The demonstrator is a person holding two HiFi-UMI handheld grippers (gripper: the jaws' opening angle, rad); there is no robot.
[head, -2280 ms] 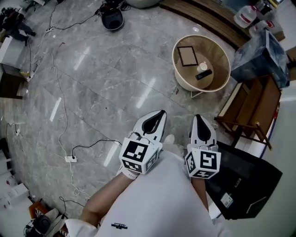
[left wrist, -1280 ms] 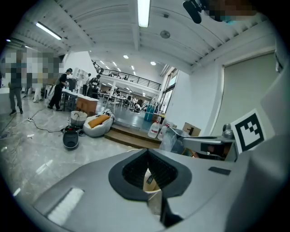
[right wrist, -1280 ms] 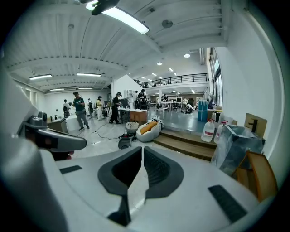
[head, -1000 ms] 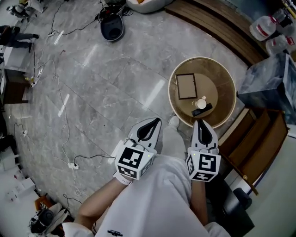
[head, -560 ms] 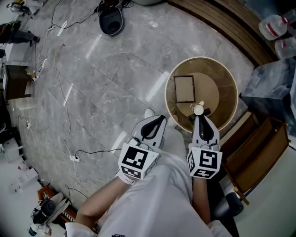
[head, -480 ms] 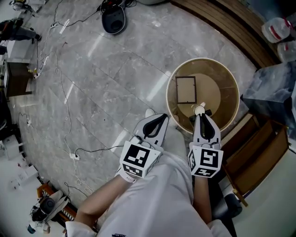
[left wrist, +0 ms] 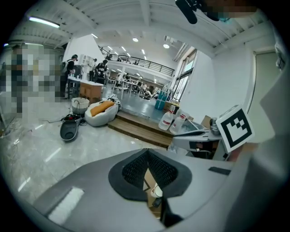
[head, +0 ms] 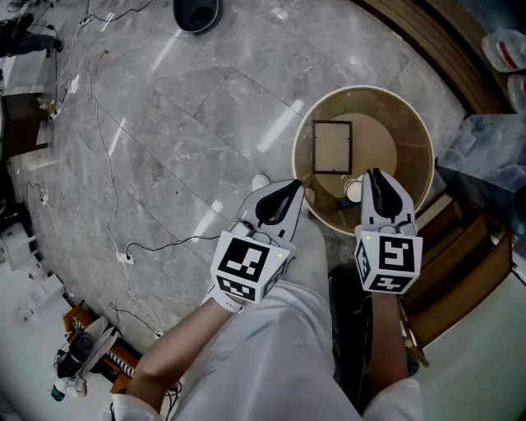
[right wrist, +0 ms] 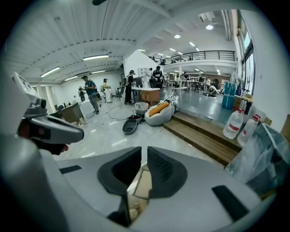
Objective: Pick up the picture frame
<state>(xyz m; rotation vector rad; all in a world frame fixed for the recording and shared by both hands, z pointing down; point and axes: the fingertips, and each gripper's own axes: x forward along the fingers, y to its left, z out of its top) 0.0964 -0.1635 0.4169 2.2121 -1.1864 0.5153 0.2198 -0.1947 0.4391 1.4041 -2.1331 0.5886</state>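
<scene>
The picture frame point(head: 332, 147), dark-edged with a pale middle, lies flat inside a round wooden tub table point(head: 306, 136). Beside it are a white cup point(head: 353, 191) and a small black remote point(head: 343, 202). My right gripper point(head: 375, 173) hangs shut over the near right part of the table, its tip just right of the cup and short of the frame. My left gripper point(head: 293, 185) is shut and empty, its tip at the table's near left rim. In the right gripper view the frame point(right wrist: 138, 183) shows through the slit between the shut jaws of the right gripper point(right wrist: 142, 152). The left gripper point(left wrist: 147, 151) has its tips touching.
A wooden chair point(head: 464, 263) stands right of the table, with a plastic-wrapped bundle point(head: 493, 152) behind it. A wooden step point(head: 431, 45) runs along the back. Cables and a power strip point(head: 125, 257) lie on the marble floor at left. A black round device point(head: 196, 11) sits at the top.
The person has walked up to the round table. Both grippers moved forward and down; the right tip now hangs over the table's inside, the left reaches its rim. Both stayed shut.
</scene>
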